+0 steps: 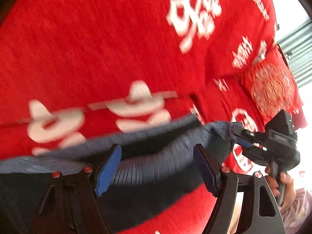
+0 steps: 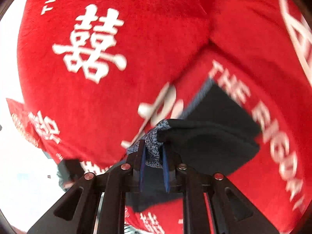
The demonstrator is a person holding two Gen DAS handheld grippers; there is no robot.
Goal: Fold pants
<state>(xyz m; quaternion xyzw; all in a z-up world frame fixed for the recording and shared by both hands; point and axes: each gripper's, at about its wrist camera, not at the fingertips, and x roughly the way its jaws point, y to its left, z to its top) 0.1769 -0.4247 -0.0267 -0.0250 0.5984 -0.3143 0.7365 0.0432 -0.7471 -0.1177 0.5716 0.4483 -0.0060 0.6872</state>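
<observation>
- Your right gripper (image 2: 153,157) has its fingers closed on the speckled blue waistband corner of the pants (image 2: 210,136), which hang dark and partly doubled over the red blanket (image 2: 120,101).
- Your left gripper (image 1: 157,167) has its fingers spread wide, with the ribbed blue band lying across the gap between them; they are not pinching it.
- Judging from this, the fold is under way but not finished: one corner is carried, the other end still needs a grip, and the cloth is not yet laid flat.
- The left wrist view shows the band stretched between both tools, just above the blanket.
- The blanket offers broad open room ahead; its edge drops off at the bright side beyond your right gripper (image 1: 251,138).
</observation>
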